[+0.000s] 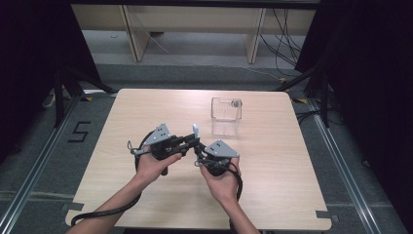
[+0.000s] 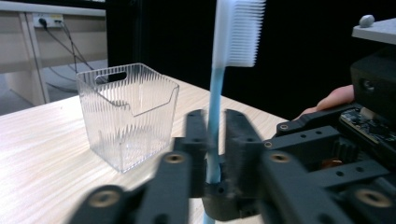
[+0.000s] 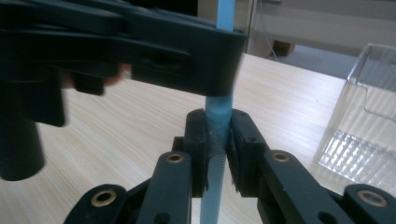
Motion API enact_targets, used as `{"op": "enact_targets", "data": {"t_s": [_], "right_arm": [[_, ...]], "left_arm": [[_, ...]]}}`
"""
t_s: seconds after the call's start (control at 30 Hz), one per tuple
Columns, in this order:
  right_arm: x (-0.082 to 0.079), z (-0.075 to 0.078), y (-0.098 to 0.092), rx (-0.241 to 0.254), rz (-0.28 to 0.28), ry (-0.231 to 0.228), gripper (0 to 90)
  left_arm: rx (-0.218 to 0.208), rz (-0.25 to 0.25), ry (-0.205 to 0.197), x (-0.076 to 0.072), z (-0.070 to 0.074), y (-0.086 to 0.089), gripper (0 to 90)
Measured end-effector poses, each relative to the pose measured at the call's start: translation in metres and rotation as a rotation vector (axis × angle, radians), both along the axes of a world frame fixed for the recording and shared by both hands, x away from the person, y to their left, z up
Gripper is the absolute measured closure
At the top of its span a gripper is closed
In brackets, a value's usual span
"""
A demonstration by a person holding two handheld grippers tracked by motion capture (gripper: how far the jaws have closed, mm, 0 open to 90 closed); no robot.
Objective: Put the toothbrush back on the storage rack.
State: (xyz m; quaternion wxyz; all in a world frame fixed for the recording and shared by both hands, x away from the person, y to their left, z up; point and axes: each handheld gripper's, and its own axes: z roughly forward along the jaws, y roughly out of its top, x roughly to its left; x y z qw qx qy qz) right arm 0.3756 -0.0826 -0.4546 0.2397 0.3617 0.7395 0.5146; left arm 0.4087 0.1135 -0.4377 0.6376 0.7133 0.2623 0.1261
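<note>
A toothbrush (image 1: 196, 129) with a light blue handle and white bristles stands upright above the table's middle, between both grippers. My right gripper (image 1: 198, 153) comes in from the near right and is shut on the lower handle (image 3: 217, 121), pads pressing on both sides. My left gripper (image 1: 194, 142) reaches in from the left; its jaws flank the handle (image 2: 215, 93) higher up with a thin gap, so it is open. The bristle head (image 2: 239, 32) rises above them. A clear ribbed plastic box (image 1: 226, 116) stands upright and empty just beyond the grippers.
The light wooden table (image 1: 146, 107) has rounded corners, with dark floor and black stands around it. In the left gripper view the box (image 2: 126, 116) stands to the left of the jaws. In the right gripper view the box (image 3: 364, 130) is at the right.
</note>
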Motion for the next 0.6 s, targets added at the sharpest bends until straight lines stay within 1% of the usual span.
{"op": "enact_targets", "data": {"t_s": [0.03, 0.13, 0.17, 0.2, 0.23, 0.27, 0.3, 0.33, 0.37, 0.4, 0.47, 0.5, 0.53, 0.57, 0.6], "right_arm": [[0.0, -0.001, 0.0, 0.014, -0.019, 0.023, 78.9], [0.006, -0.003, -0.008, 0.01, -0.021, 0.025, 78.9], [0.007, -0.003, -0.011, 0.02, -0.045, 0.038, 78.9], [0.008, -0.002, -0.015, 0.012, -0.05, 0.035, 78.9], [0.01, -0.001, -0.018, 0.006, -0.059, 0.019, 78.9], [0.01, -0.001, -0.02, 0.014, -0.067, 0.02, 78.9], [0.01, 0.0, -0.022, 0.044, -0.073, 0.041, 78.9], [0.011, 0.001, -0.026, 0.033, -0.074, 0.029, 78.9], [0.012, 0.002, -0.029, 0.032, -0.076, 0.031, 78.9], [0.012, 0.002, -0.032, 0.036, -0.09, 0.035, 78.9], [0.013, 0.003, -0.035, 0.04, -0.089, 0.033, 78.9], [0.013, 0.004, -0.038, 0.029, -0.097, 0.031, 78.9], [0.014, 0.004, -0.039, 0.042, -0.088, 0.033, 78.8], [0.014, 0.005, -0.041, 0.039, -0.1, 0.03, 78.8], [0.014, 0.004, -0.042, 0.051, -0.101, 0.034, 78.8]], "left_arm": [[0.016, 0.007, -0.006, -0.002, 0.001, 0.001, 66.5], [0.056, 0.032, -0.032, -0.009, 0.004, 0.007, 56.4], [0.067, 0.041, -0.037, -0.01, 0.005, 0.01, 53.0], [0.081, 0.052, -0.041, -0.012, 0.005, 0.013, 50.6], [0.09, 0.058, -0.048, -0.013, 0.004, 0.016, 49.0], [0.098, 0.07, -0.051, -0.014, 0.003, 0.02, 47.7], [0.11, 0.082, -0.051, -0.015, 0.002, 0.024, 46.1], [0.12, 0.095, -0.051, -0.016, 0.001, 0.029, 44.4], [0.128, 0.11, -0.052, -0.017, -0.001, 0.033, 42.4], [0.139, 0.124, -0.055, -0.018, -0.003, 0.037, 40.8], [0.146, 0.149, -0.054, -0.02, -0.007, 0.046, 38.9], [0.145, 0.156, -0.051, -0.021, -0.009, 0.049, 38.2], [0.138, 0.163, -0.052, -0.021, -0.012, 0.052, 38.0], [0.15, 0.175, -0.046, -0.023, -0.013, 0.056, 37.7], [0.151, 0.183, -0.045, -0.024, -0.016, 0.059, 37.5]]}}
